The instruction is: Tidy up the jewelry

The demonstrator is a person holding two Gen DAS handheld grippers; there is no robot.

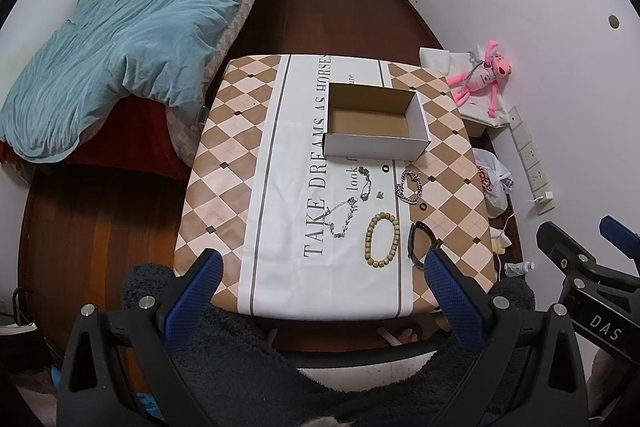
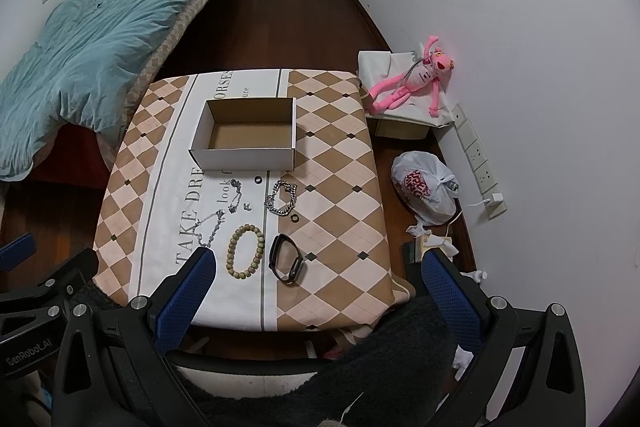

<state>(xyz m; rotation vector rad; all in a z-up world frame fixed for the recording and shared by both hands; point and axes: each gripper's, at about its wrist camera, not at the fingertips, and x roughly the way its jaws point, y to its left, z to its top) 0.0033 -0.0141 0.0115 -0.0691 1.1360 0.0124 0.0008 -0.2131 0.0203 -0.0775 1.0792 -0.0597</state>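
An open white cardboard box (image 1: 375,147) (image 2: 244,157) stands empty on the table. In front of it lie a wooden bead bracelet (image 1: 382,241) (image 2: 245,252), a black watch (image 1: 419,243) (image 2: 286,263), a silver chain bracelet (image 1: 411,187) (image 2: 282,199), a thin silver necklace (image 1: 341,219) (image 2: 208,223), a small silver chain (image 1: 365,183) (image 2: 235,193), a tiny charm (image 1: 380,195) (image 2: 247,206) and two dark rings (image 1: 385,168) (image 2: 295,218). My left gripper (image 1: 322,291) and right gripper (image 2: 318,287) are open and empty, held above the table's near edge.
The table (image 1: 224,163) (image 2: 340,187) has a diamond-pattern cloth. A bed with a blue duvet (image 1: 120,39) is at the left. A pink plush toy (image 2: 416,79), a plastic bag (image 2: 426,191) and a power strip (image 2: 478,155) lie at the right wall.
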